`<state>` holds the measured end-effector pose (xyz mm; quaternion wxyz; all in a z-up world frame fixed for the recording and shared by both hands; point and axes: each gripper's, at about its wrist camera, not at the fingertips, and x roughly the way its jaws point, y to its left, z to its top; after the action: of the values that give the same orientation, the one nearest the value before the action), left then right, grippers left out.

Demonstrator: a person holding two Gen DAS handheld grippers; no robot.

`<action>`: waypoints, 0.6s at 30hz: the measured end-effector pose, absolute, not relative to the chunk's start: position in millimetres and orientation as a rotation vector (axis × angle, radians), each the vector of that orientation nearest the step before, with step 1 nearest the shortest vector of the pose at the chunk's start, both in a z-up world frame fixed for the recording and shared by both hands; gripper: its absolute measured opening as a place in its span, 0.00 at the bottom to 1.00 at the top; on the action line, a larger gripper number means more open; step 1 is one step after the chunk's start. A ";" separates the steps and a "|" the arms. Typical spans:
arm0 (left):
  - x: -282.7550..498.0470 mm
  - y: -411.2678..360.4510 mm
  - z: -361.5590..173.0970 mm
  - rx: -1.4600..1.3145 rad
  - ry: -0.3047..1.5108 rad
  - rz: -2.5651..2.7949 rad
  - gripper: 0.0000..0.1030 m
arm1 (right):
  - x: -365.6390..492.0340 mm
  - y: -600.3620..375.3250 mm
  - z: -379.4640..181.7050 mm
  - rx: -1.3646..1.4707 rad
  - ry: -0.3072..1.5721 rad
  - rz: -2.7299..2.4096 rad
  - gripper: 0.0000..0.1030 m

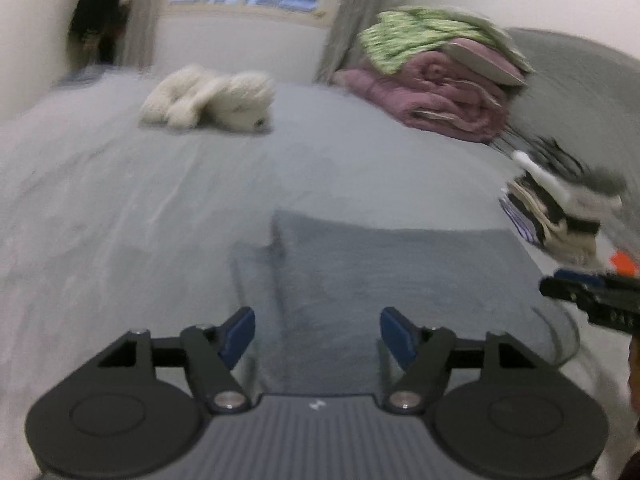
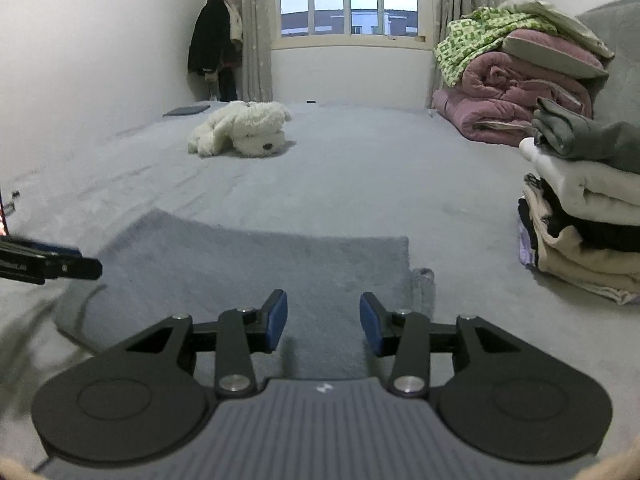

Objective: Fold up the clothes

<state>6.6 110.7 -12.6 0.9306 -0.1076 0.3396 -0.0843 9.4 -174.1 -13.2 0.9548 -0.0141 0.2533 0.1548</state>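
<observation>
Two grippers hang low over the bed, both w/ jaws spread wide and nothing between the pads: left gripper [image 1: 317, 330], right gripper [image 2: 323, 318]. The task's thing, a grey garment [image 2: 256, 264], lies flat on the grey bed cover [image 2: 360, 168] right in front of us, approx. rectangular w/ a straight far edge and a clean right corner; a crease line runs along its left part in the left view.

We can't tell from this alone whether it's mid-fold or a finished fold just let go, since flat cloth and empty grippers fit both. If more folding is due, we'd judge it best to pinch at corners or edges, keep both sides level, and lay edge onto edge so no slack bunches up. The cloth looks soft and thick, so probably forgiving.

Containers: none in view. The nearest thing is a stack of folded clothes [image 2: 588, 216] to the right, well apart from the garment.
</observation>
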 end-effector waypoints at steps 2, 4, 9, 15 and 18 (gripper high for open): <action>11.2 126.9 -14.2 -0.327 0.749 -0.167 0.70 | 9.5 -172.8 -9.4 0.004 0.529 0.329 0.46; 14.6 136.1 -19.8 -0.411 0.782 -0.178 0.70 | 13.3 -171.4 -6.8 0.044 0.549 0.347 0.47; 22.7 156.7 -35.0 -0.612 0.856 -0.210 0.68 | 25.3 -168.2 -2.7 0.154 0.614 0.399 0.47; 30.3 151.6 -47.2 -0.672 0.883 -0.243 0.68 | 39.5 -161.3 -4.9 0.296 0.709 0.461 0.45; 33.6 147.5 -50.1 -0.699 0.884 -0.256 0.64 | 45.1 -154.1 -6.3 0.331 0.739 0.473 0.42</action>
<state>33.6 147.5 -50.1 0.8378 -0.3302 0.4177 -0.1209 45.1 -154.1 -6.3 0.8921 0.1594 0.3562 0.2278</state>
